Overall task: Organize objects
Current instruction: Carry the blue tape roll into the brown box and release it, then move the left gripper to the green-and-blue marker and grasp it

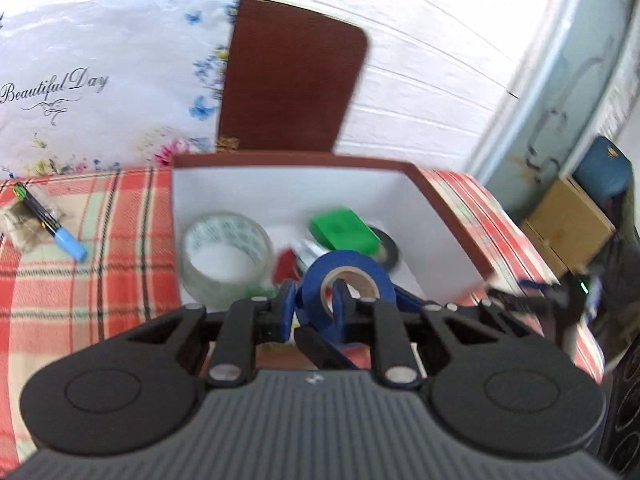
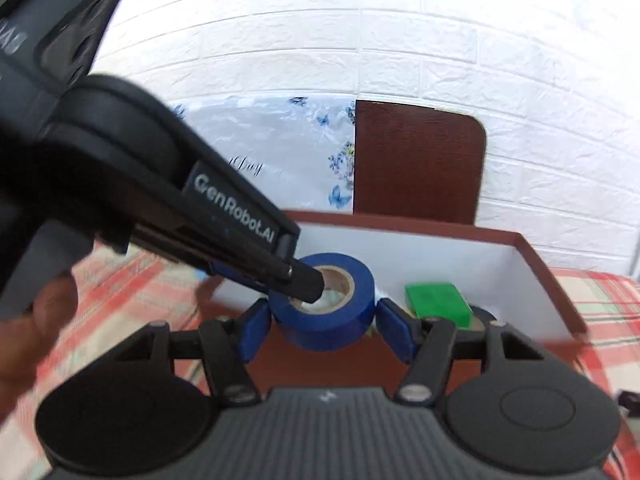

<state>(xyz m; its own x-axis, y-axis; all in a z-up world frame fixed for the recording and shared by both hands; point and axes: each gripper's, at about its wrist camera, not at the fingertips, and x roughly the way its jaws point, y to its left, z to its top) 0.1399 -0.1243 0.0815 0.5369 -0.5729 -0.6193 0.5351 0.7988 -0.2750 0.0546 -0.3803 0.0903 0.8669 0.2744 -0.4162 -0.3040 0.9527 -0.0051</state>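
A blue tape roll (image 1: 352, 268) (image 2: 326, 320) hangs above the near edge of an open brown box with white inside walls (image 1: 440, 200) (image 2: 532, 256). My left gripper (image 1: 314, 300) (image 2: 294, 284) is shut on the roll's wall, one finger inside the core and one outside. My right gripper (image 2: 325, 330) holds the same roll from the sides, its blue pads against the outer face. Inside the box lie a clear tape roll (image 1: 224, 256), a green block (image 1: 344, 228) (image 2: 438, 304), a black tape roll (image 1: 388, 248) and a small red item (image 1: 285, 264).
The box stands on a red plaid cloth (image 1: 100, 280). Its brown lid (image 1: 296, 76) (image 2: 416, 164) leans against the white brick wall behind. A marker with a blue cap (image 1: 52, 220) lies on the cloth at left. A cardboard box (image 1: 568, 228) sits beyond the right edge.
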